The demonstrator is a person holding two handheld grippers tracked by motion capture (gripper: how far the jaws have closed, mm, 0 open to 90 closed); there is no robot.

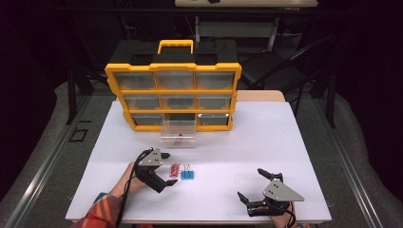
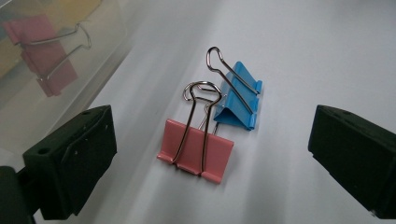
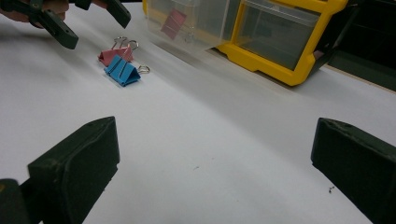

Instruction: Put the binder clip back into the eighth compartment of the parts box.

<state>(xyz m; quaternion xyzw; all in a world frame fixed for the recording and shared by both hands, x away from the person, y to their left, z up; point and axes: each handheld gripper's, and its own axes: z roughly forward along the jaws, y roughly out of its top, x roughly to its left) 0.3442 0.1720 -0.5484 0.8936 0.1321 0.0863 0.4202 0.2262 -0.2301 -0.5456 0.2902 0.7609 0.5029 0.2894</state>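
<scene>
A pink binder clip [image 1: 175,170] [image 2: 196,149] [image 3: 113,55] and a blue binder clip [image 1: 188,174] [image 2: 238,100] [image 3: 122,71] lie side by side on the white table [image 1: 237,142]. My left gripper [image 1: 167,168] [image 2: 210,154] is open, its jaws standing either side of the pink clip without touching it. A clear drawer [image 1: 178,133] [image 2: 51,60] [image 3: 187,21], pulled out of the yellow organizer [image 1: 173,90] [image 3: 289,37], holds another pink clip [image 1: 179,139] [image 2: 44,56] [image 3: 173,23]. At the table's front right my right gripper [image 1: 253,185] [image 3: 210,163] is open over bare surface.
The yellow organizer has several clear drawers and a handle on top, and stands at the back of the table. A person's hands hold both grippers at the near edge. Dark chairs and floor surround the table.
</scene>
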